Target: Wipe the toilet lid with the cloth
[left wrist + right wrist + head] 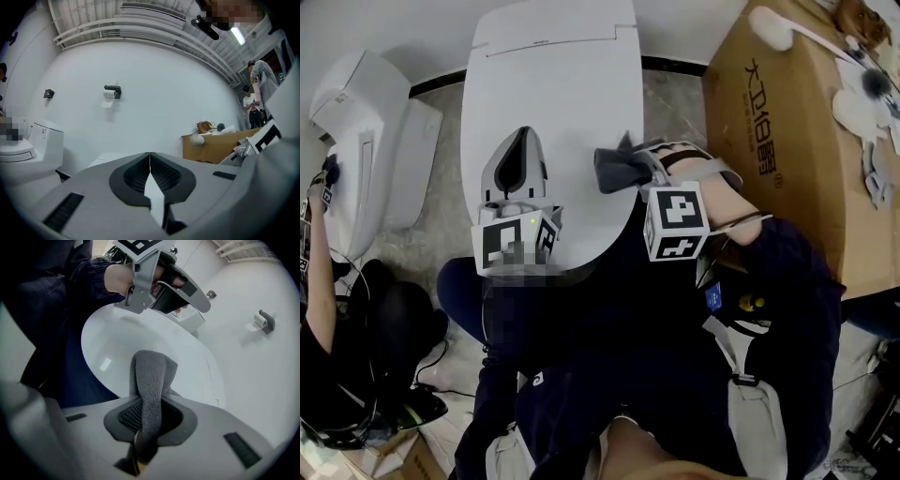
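Observation:
The white toilet lid (553, 84) lies shut in front of me. A dark grey cloth (614, 169) is pinched in my right gripper (639, 167) over the lid's right edge. In the right gripper view the cloth (152, 376) stands up from between the jaws, with the lid (112, 348) behind it. Whether the cloth touches the lid I cannot tell. My left gripper (523, 136) hovers over the lid's front middle, shut with nothing in it. Its jaws (150, 157) meet in the left gripper view, pointing at the wall. The left gripper (161, 284) also shows at the top of the right gripper view.
A big cardboard box (787, 122) with loose items on top stands close on the right. A second toilet (366, 141) is at the left, with another person (319, 309) beside it. A paper holder (112, 91) hangs on the wall. People (255, 101) stand far right.

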